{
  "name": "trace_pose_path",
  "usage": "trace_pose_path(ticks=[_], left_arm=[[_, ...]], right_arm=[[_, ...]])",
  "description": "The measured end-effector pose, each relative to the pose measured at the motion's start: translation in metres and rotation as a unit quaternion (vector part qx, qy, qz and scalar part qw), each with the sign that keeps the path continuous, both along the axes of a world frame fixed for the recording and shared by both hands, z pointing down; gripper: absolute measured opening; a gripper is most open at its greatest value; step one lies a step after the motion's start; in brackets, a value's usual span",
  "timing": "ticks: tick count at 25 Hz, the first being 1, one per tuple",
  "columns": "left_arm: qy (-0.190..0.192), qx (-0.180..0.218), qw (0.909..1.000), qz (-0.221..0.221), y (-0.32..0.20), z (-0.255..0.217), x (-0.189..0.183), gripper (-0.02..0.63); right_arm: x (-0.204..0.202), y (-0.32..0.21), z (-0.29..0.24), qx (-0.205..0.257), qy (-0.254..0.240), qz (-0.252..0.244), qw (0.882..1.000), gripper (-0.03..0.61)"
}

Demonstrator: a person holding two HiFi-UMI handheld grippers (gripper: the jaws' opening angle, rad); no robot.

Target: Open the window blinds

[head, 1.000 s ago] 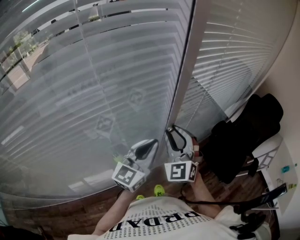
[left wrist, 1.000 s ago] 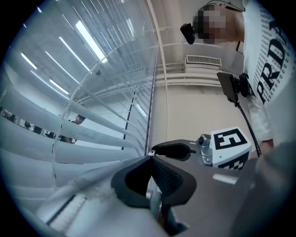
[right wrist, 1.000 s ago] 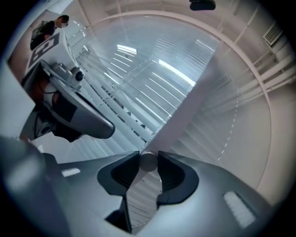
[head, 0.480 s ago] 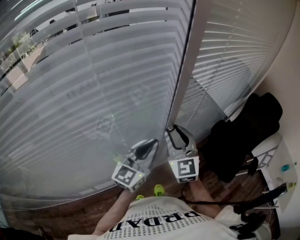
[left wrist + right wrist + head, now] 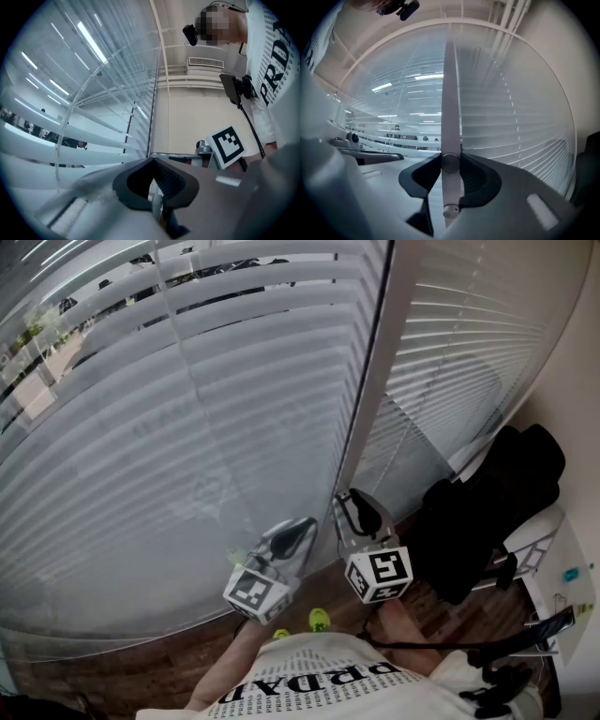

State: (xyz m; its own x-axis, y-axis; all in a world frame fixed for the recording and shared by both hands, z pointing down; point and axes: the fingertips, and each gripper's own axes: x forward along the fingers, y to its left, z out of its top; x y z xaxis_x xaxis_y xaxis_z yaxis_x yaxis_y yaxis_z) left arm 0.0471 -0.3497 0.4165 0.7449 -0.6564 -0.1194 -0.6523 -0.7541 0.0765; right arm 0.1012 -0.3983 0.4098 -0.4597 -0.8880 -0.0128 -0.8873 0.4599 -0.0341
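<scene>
Between the two panes, beside the white window post [image 5: 375,381], the right claw [image 5: 356,507] is closing its jaws on the pale tilt wand [image 5: 450,117]. The wand is running upright between the pads, and its rounded lower end is showing just below them. To the left of it, the left claw [image 5: 300,526] is pointing at the big window blinds [image 5: 187,427]. Its jaws are sitting drawn together; only a thin pale sliver is showing between the pads, and I cannot tell what that is. The blinds are hanging fully down over the left pane, with the slats mostly lying flat against one another. Gaps are showing between the slats at the far upper left, where the street is coming through. A second blind [image 5: 469,343] is covering the pane on the right. Near the right wall, a black bag [image 5: 487,512] is lying on a white chair [image 5: 539,535], and the wooden floor [image 5: 141,671] is showing below the glass.
</scene>
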Motion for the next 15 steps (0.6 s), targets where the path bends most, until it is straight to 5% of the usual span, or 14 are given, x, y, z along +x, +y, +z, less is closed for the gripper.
trace_pose_path(ticks=[15], left_arm=[[0.005,-0.002,1.0,-0.002,0.001,0.005,0.002,-0.008]], right_arm=[[0.005,-0.005,0.008,-0.061,-0.152,-0.021,0.986,0.133]])
